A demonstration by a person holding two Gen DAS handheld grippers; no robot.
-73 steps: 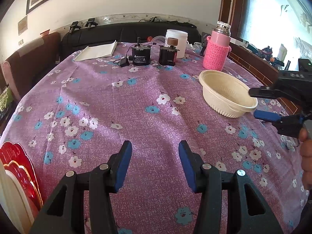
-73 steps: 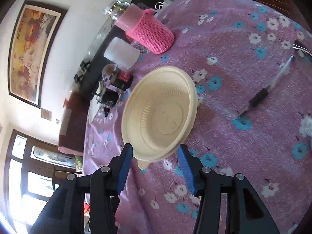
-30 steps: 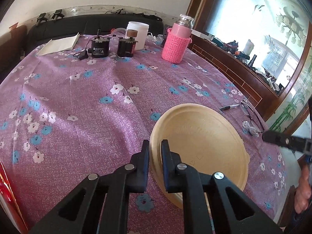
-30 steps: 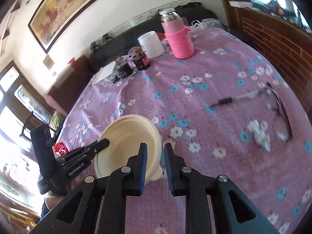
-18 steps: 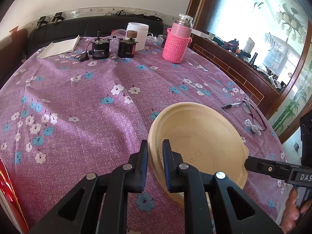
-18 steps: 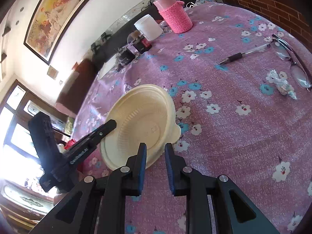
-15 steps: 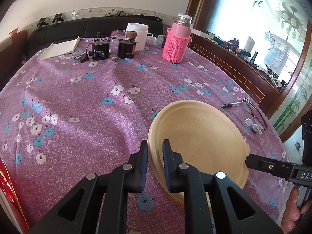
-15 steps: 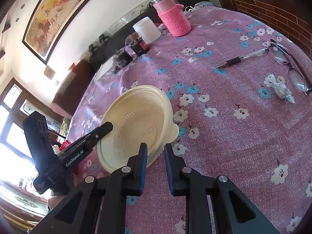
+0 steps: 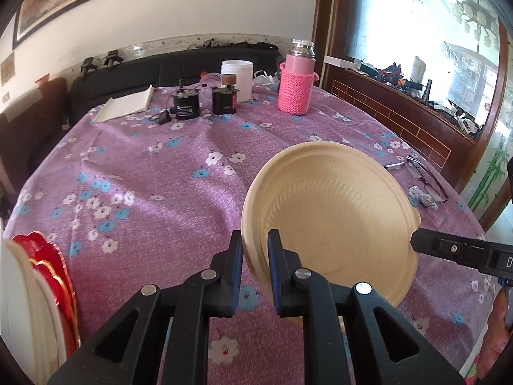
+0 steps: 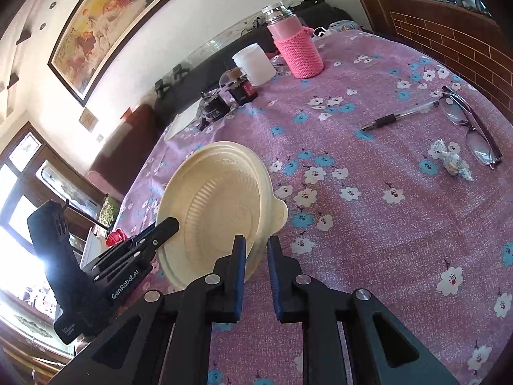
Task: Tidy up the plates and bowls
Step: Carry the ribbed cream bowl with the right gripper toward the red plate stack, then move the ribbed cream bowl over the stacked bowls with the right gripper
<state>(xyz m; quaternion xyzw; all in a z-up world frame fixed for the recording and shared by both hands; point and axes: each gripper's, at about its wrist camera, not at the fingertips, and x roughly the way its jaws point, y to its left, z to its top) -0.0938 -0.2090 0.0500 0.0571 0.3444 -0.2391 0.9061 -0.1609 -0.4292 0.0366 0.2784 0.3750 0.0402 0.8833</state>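
A cream plastic bowl (image 9: 330, 218) hangs tilted above the purple flowered tablecloth (image 9: 144, 166), its hollow facing the left wrist camera. My left gripper (image 9: 255, 247) is shut on its near rim. In the right wrist view the same bowl (image 10: 218, 205) has my right gripper (image 10: 256, 250) shut on the opposite rim beside a small tab, with its jaws closing tighter. My left gripper (image 10: 166, 224) also shows there, at the bowl's left edge. A stack of red and white plates (image 9: 48, 288) stands at the table's near left edge.
At the far side stand a pink knit-covered flask (image 9: 295, 80), a white jar (image 9: 237, 78), two black motors (image 9: 184, 106) and a notebook (image 9: 125, 106). A pen (image 10: 397, 117), glasses (image 10: 474, 128) and a wrapped sweet (image 10: 452, 160) lie at the right. A dark sofa lies behind.
Both grippers have lifted the bowl and tipped it more upright. The left wrist view has swung left, so the red and white plates now show more fully.
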